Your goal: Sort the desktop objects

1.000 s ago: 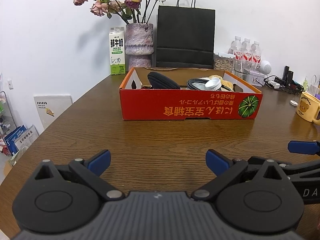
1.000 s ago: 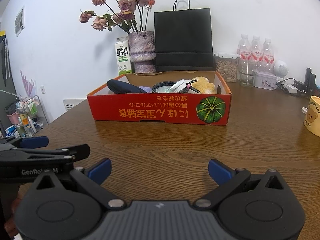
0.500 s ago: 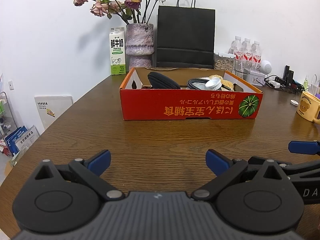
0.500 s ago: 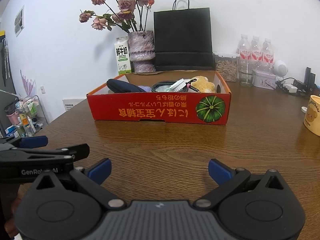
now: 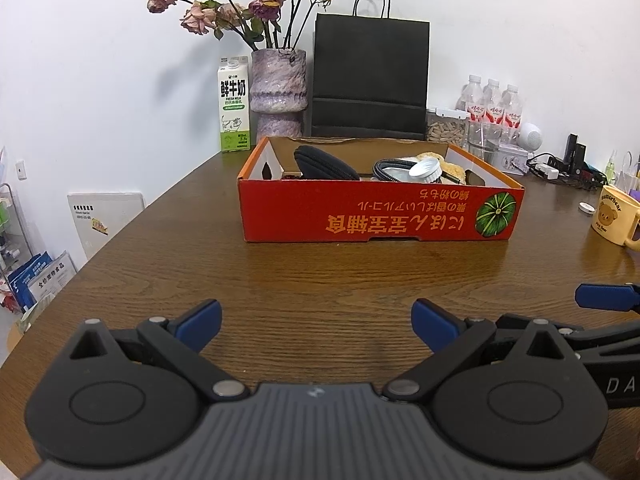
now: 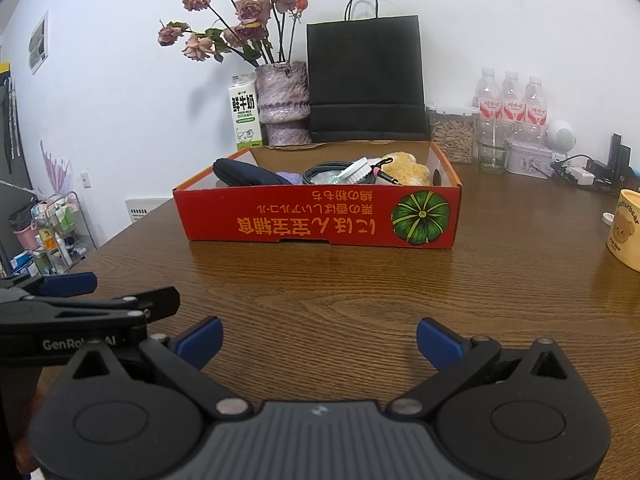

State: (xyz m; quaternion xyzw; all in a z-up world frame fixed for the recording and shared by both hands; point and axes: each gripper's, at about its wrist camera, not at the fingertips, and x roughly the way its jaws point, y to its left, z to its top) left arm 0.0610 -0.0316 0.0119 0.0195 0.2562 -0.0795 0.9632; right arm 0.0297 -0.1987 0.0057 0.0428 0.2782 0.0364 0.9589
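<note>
Both the left claw and right claw gape wide, holding nothing, low in frame over the worktop. At centre, the red box bears upside-down yellow Japanese print; the milk carton at upper left reads "FRESH MILK".

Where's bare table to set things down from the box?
Bare table lies between the box and both open grippers, left and right. More lies left of the box. Crowded: behind it, carton, vase, bag; right, bottles and mug.
</note>
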